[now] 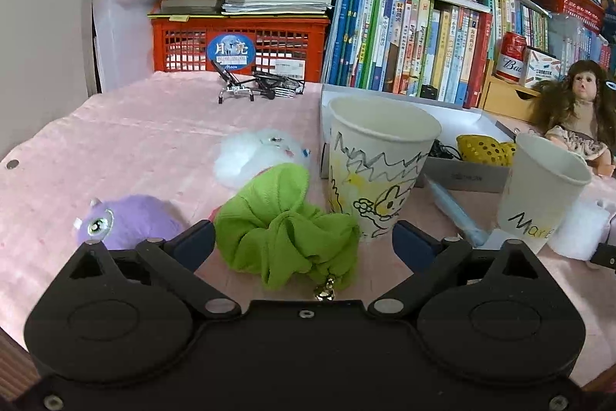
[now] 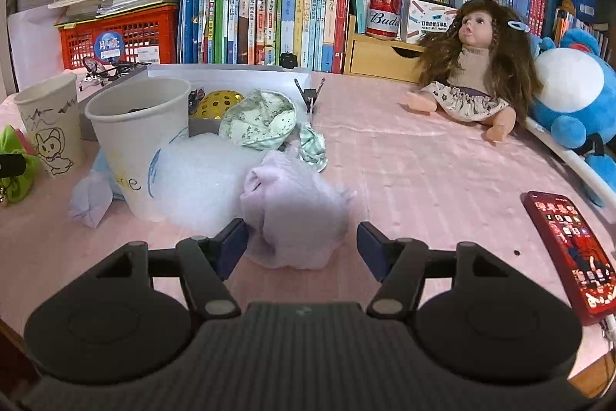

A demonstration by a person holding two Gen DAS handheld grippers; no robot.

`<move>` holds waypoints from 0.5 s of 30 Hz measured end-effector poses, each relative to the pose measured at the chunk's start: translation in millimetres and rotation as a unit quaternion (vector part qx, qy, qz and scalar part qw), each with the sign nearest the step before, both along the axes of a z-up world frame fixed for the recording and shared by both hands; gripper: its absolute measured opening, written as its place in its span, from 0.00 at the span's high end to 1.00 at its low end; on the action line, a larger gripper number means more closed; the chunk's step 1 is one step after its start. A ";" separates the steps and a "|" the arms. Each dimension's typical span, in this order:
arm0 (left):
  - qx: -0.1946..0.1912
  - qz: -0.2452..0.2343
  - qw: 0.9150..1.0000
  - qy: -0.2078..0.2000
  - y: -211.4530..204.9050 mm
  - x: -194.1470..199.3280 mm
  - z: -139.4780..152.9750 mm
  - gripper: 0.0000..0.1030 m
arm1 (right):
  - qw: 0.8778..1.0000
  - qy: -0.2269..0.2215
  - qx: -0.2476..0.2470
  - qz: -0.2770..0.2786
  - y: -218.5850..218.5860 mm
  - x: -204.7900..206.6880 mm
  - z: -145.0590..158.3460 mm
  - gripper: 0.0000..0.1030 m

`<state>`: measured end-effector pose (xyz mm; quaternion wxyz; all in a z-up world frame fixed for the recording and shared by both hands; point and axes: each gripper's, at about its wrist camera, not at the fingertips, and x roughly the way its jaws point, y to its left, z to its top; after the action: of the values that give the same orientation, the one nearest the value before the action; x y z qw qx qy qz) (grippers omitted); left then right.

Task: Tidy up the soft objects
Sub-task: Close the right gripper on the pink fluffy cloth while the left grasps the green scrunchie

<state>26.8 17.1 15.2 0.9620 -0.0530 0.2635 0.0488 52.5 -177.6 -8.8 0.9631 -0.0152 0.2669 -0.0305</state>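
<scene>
In the left wrist view a green crumpled cloth scrunchie [image 1: 285,237] with a small bell lies on the pink tablecloth [image 1: 154,126]. It sits between the fingers of my left gripper [image 1: 304,245], which is open; the right pad stands clear of it. A white fluffy toy [image 1: 261,156] and a purple plush [image 1: 123,218] lie just beyond and to the left. In the right wrist view a pale lilac soft toy [image 2: 296,214] lies between the fingers of my right gripper [image 2: 302,243], also open, with a gap at the right pad. White fluff [image 2: 204,176] lies beside it.
Two paper cups [image 1: 377,172] [image 1: 539,191] stand right of the green cloth. A grey box [image 2: 231,76] holds a yellow ball [image 2: 219,103] and a patterned cloth [image 2: 261,122]. A doll [image 2: 473,72], a blue plush [image 2: 569,95] and a red phone [image 2: 569,249] are on the right; books line the back.
</scene>
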 end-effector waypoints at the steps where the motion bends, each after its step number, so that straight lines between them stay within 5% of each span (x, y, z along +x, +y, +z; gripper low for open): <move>1: 0.000 0.000 1.000 0.000 0.1 0.6 -0.2 0.06 | 1.000 0.000 0.000 0.000 -0.3 0.9 -0.6 0.26; 8: 0.002 0.008 1.000 0.000 0.9 6.2 -7.7 0.08 | 1.000 0.002 -0.003 -0.001 -0.9 8.1 -4.2 0.26; 11: -0.013 0.004 0.999 0.034 5.0 16.8 -18.7 0.15 | 1.000 0.004 -0.002 -0.002 -2.3 11.2 -6.1 0.26; 15: -0.007 0.007 1.000 0.023 5.1 15.7 -20.8 0.21 | 1.000 0.007 -0.006 -0.003 -2.6 15.3 -8.6 0.25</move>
<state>42.4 22.2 -5.7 0.9550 -0.0605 0.2851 0.0544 67.8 -180.2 -17.4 0.9611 -0.0208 0.2731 -0.0346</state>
